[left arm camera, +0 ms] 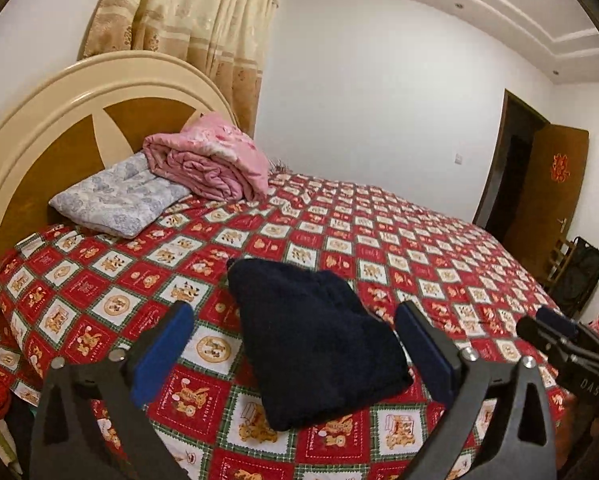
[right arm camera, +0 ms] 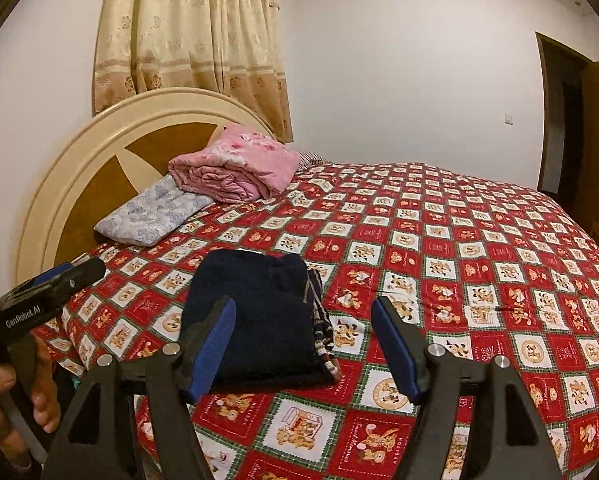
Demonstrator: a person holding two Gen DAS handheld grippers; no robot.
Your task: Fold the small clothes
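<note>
Both my grippers are off the cloth w/ nothing between the pads: left gripper (left arm camera: 295, 350) spread wide, right gripper (right arm camera: 304, 348) parted too. Dark navy garment (left arm camera: 311, 340) lies folded on the red teddy-print bedspread (left arm camera: 439, 264), near edge, just ahead of both. Striped piece (right arm camera: 323, 340) pokes out on its right side.

Navy garment (left arm camera: 315, 340) fuzzy knit; bedspread (left arm camera: 399, 240) smooth printed cloth; headboard (left arm camera: 59, 120) glossy wood.

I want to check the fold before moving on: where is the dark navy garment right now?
The dark navy garment lies folded on the red checked bedspread near the bed's front edge, ahead of both open tools and well short of the grey pillow by the headboard.
</note>
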